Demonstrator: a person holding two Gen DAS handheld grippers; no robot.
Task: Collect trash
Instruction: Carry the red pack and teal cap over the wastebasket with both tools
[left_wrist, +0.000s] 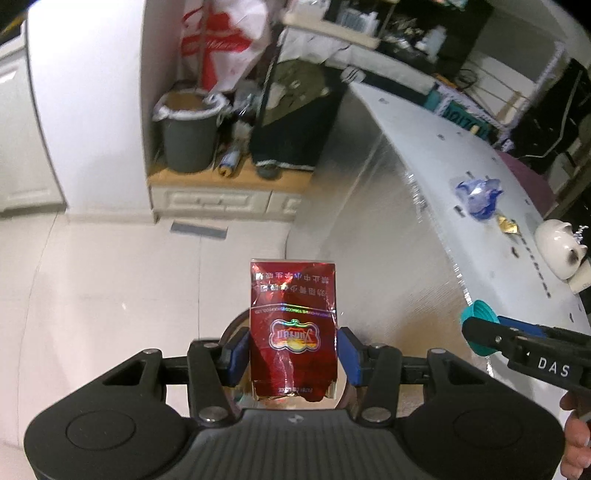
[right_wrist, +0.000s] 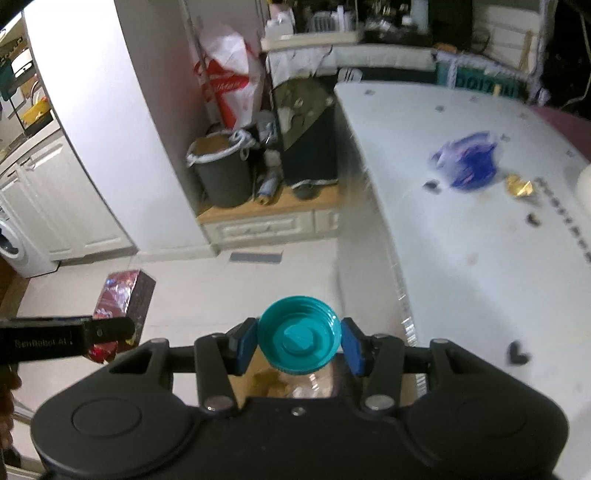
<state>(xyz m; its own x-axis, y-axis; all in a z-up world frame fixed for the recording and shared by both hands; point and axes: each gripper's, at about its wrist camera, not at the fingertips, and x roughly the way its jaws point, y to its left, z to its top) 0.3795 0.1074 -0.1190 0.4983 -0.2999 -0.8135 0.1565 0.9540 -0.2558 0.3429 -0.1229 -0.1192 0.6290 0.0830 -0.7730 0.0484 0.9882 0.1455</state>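
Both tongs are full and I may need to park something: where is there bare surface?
Bare white table between its left edge and the blue wrapper; open floor before the cabinet. Crowded: the nook around the grey bin, and beside the gold foil.

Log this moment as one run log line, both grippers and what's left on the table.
left gripper: shut on red cigarette pack | right gripper: shut on teal-capped bottle | table: blue wrapper, gold foil remain | bin: ahead

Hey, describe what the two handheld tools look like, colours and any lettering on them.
Both match: the left tool and right tool have black ribbed bodies, black linkage arms with silver pivot pins, and blue finger pads. Seen from the side, the right one carries white letters "DAS", the left one faint grey lettering too blurred to read surely.
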